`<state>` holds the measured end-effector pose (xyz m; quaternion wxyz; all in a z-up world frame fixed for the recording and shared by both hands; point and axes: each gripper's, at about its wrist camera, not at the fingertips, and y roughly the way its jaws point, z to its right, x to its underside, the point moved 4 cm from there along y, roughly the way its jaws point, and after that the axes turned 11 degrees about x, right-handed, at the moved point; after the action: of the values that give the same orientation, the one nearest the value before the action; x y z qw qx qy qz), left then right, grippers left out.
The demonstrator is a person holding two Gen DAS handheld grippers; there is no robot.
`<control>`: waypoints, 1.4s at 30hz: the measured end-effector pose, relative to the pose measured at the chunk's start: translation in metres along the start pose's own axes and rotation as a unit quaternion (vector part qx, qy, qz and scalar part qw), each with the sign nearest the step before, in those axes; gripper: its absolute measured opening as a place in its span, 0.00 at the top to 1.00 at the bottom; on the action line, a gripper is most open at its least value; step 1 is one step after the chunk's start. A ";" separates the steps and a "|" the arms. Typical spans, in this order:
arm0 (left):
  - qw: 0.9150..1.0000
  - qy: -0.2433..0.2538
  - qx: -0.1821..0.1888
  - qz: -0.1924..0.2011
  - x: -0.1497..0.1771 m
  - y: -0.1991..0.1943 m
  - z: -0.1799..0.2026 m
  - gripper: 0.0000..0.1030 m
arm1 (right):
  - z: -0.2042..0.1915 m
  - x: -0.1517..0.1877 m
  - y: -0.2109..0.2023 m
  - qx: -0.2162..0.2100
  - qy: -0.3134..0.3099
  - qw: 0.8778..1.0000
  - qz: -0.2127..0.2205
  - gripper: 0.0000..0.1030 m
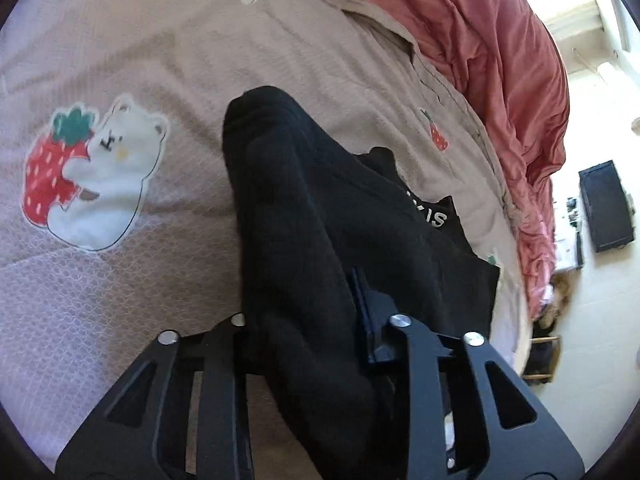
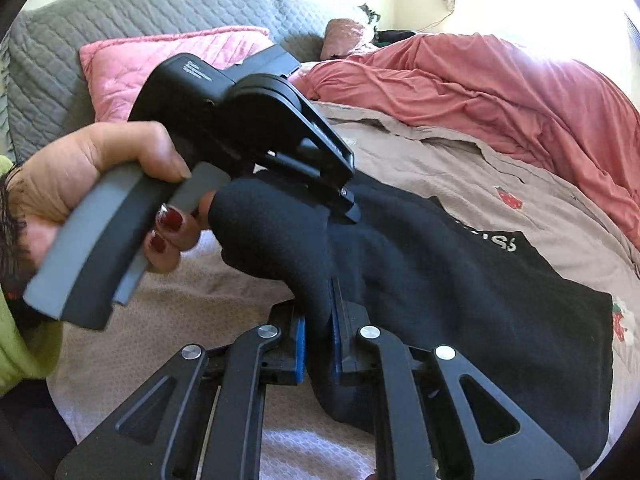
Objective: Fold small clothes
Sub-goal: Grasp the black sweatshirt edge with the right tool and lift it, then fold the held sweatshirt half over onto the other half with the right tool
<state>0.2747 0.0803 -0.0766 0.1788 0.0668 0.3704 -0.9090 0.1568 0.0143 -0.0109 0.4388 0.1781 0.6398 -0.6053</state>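
Note:
A black garment (image 1: 300, 200) with white lettering (image 1: 430, 214) lies on a beige bed cover (image 1: 160, 48); part of it is lifted into a ridge. In the left wrist view my left gripper (image 1: 316, 320) is shut on a thick fold of it, and the cloth hides the left finger. The right wrist view shows the black garment (image 2: 460, 280) pinched between the blue pads (image 2: 301, 344) of my right gripper (image 2: 319, 336). A little beyond, a hand (image 2: 80, 176) holds the left gripper (image 2: 350, 204), its tips closed on a bunched corner of the same cloth.
The bed cover carries a bear-and-strawberry print (image 1: 96, 172). A rumpled coral duvet (image 2: 480, 80) is piled along the far side. A pink pillow (image 2: 160, 64) leans on a grey quilted backrest (image 2: 100, 12). Beyond the bed edge stands a black screen (image 1: 606, 206).

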 end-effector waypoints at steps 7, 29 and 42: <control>0.997 0.066 -0.002 0.025 -0.001 -0.014 0.067 0.85 | 0.046 -0.001 -0.032 0.022 0.065 0.997 0.035 0.92; 0.981 0.177 0.010 -0.077 0.073 0.136 0.225 0.56 | 0.189 0.095 -0.089 0.103 0.275 0.956 -0.003 0.93; 0.970 0.235 -0.056 0.013 0.074 0.073 0.180 0.34 | 0.212 0.142 -0.082 0.062 0.366 0.927 -0.057 0.87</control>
<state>0.2350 -0.1135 -0.0141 0.1023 0.2735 0.4515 -0.8432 0.0893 -0.2426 -0.0454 0.1273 0.3774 0.7263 -0.5602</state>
